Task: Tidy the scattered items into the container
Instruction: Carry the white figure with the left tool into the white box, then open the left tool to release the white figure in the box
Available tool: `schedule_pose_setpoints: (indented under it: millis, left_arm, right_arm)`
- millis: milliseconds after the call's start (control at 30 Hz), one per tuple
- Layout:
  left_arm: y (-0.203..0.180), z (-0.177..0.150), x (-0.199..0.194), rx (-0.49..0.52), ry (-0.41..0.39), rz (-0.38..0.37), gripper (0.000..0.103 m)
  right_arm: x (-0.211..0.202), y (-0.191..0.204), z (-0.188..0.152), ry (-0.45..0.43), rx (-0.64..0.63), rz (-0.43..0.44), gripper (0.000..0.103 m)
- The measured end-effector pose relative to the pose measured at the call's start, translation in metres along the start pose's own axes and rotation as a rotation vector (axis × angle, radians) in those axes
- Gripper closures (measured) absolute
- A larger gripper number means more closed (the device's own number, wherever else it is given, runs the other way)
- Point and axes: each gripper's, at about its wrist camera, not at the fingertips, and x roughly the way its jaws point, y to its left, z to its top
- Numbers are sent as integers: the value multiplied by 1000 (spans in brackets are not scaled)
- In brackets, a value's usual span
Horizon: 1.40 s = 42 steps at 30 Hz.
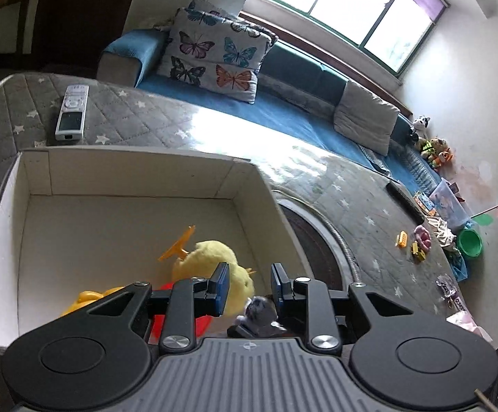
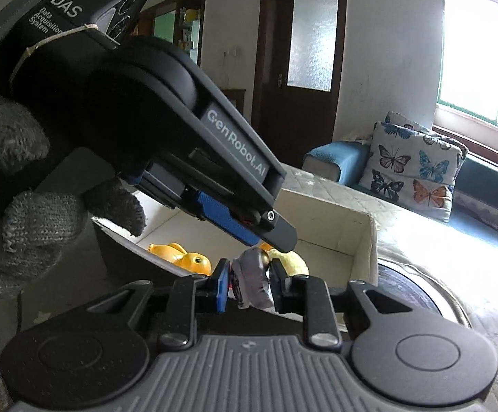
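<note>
With a duck (image 2: 194,261) and chick (image 1: 214,267) already boxed (image 1: 139,171), our right gripper (image 2: 250,286) pinches a grey toy (image 2: 252,285) at the near rim, our left gripper (image 1: 250,286) spread empty, and far-right toys (image 1: 417,240) remain.

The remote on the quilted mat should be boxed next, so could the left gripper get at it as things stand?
Probably yes: the left gripper is open and empty over the box, and the remote lies uncovered just beyond its far wall.

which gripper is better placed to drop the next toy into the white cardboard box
Right. The right gripper is shut on a small grey toy just short of the white cardboard box, so it likely only needs to move forward and release. The left gripper is open, holding nothing.
</note>
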Motion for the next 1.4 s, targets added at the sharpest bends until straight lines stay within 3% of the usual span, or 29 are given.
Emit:
schedule_pose_setpoints:
  millis: [800, 1400]
  left_arm:
    - [23, 9, 20, -38, 8, 1, 73]
    - [11, -7, -2, -8, -12, 6, 71]
  right_arm:
    - [18, -3, 3, 39, 39, 3, 78]
    - [0, -1, 0, 22, 22, -27, 60]
